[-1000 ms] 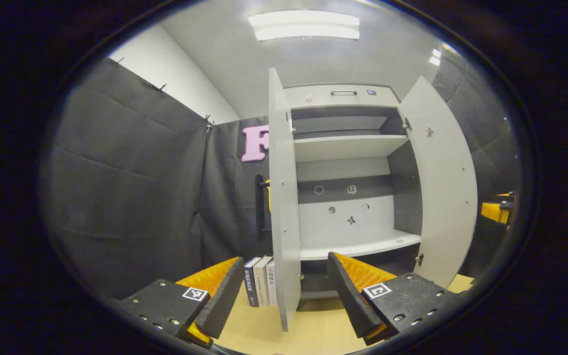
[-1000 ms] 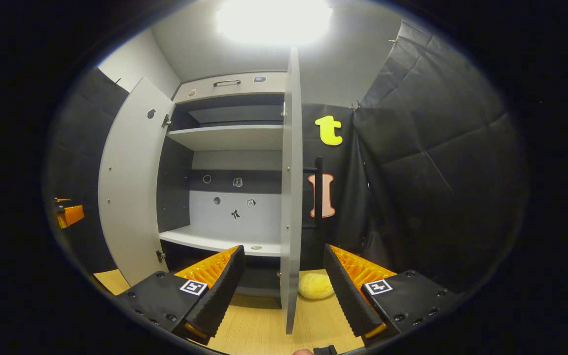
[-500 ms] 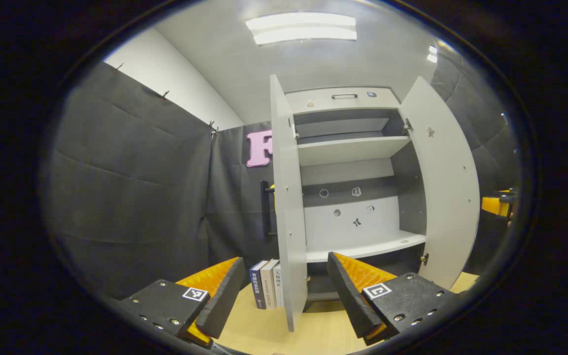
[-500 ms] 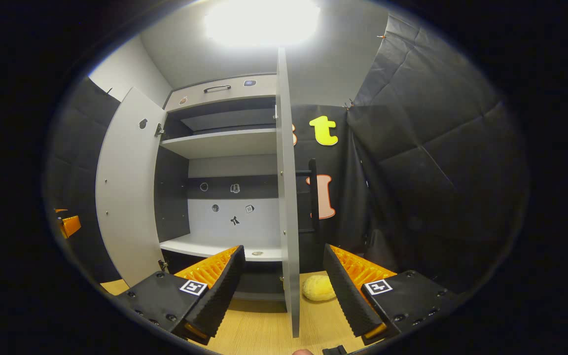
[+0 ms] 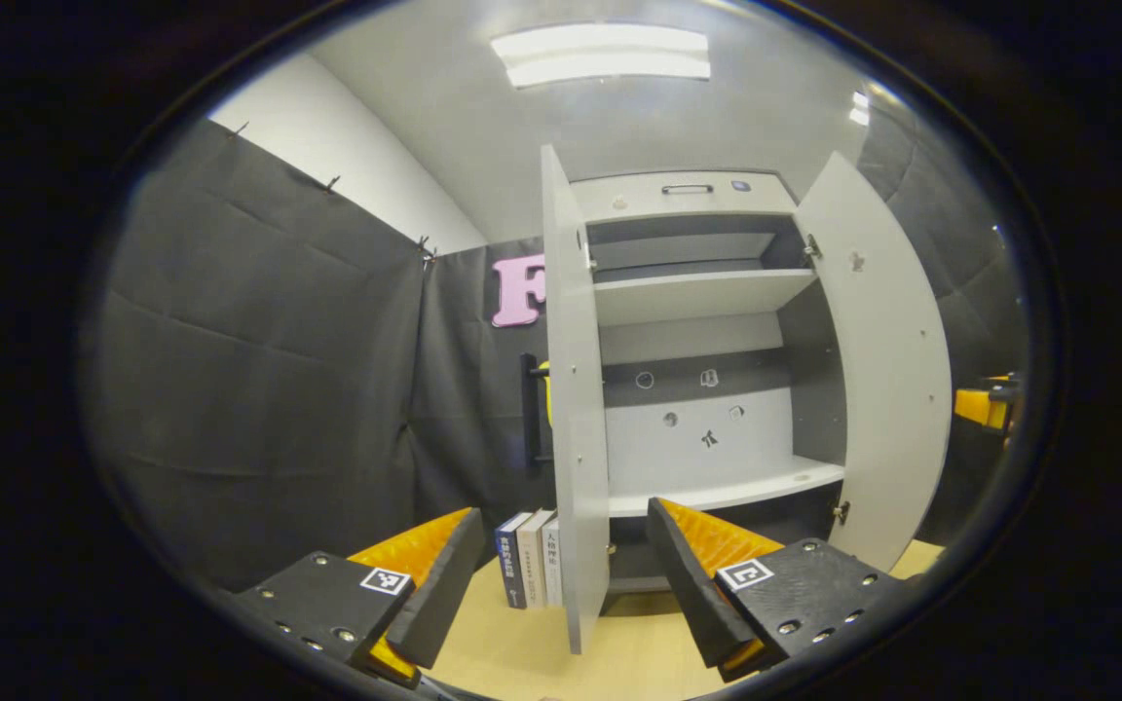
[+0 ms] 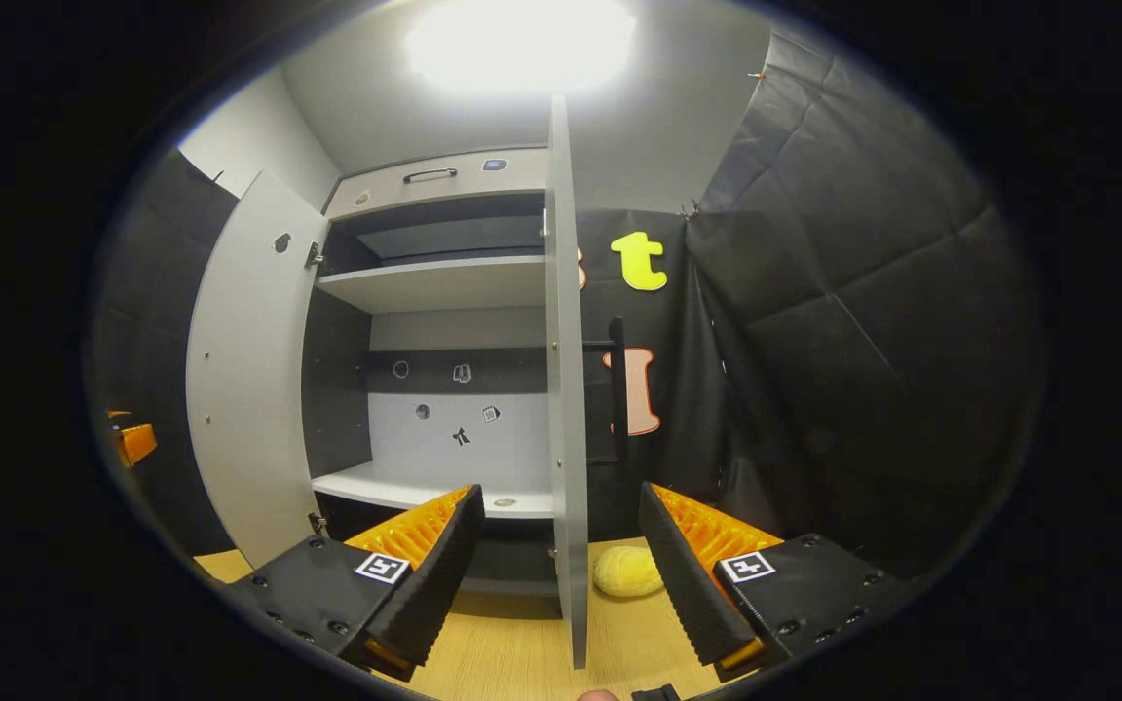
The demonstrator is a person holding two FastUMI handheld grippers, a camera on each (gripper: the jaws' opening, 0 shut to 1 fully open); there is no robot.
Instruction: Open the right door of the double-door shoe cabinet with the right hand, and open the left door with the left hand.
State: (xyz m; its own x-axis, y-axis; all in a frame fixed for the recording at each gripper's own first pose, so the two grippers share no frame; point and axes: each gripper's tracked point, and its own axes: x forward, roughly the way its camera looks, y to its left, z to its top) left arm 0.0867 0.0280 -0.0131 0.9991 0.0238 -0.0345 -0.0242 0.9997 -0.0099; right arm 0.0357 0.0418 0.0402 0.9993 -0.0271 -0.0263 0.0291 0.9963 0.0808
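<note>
Two doors stand swung wide on the shoe cabinet [image 5: 688,195], and I see it from both my cameras. In the left gripper view the left door [image 5: 576,409] is edge-on to me, its black bar handle [image 5: 529,409] on the outer face, and the right door [image 5: 887,380] fans out on the far side. In the right gripper view the right door [image 6: 566,389] is the edge-on one, with its own handle [image 6: 617,389] behind it, and the left door [image 6: 244,370] is swung out opposite.

Inside the cabinet I see an upper shelf [image 5: 702,292] and a lower shelf [image 5: 727,487], both bare apart from a small round mark on the lower one; a few small stickers [image 5: 707,438] dot the back panel.

My left gripper [image 5: 561,584] has its fingers spread wide, one either side of the left door's bottom edge, neither pressing on it and nothing held. My right gripper [image 6: 561,584] is spread the same way, straddling the right door's lower edge without touching it.

On the wooden table [image 5: 512,662], a short row of books [image 5: 530,572] stands upright just outside the left door. A yellow sponge-like lump [image 6: 627,571] lies just outside the right door. Part of the other gripper peeks in at the far edge of each view.
</note>
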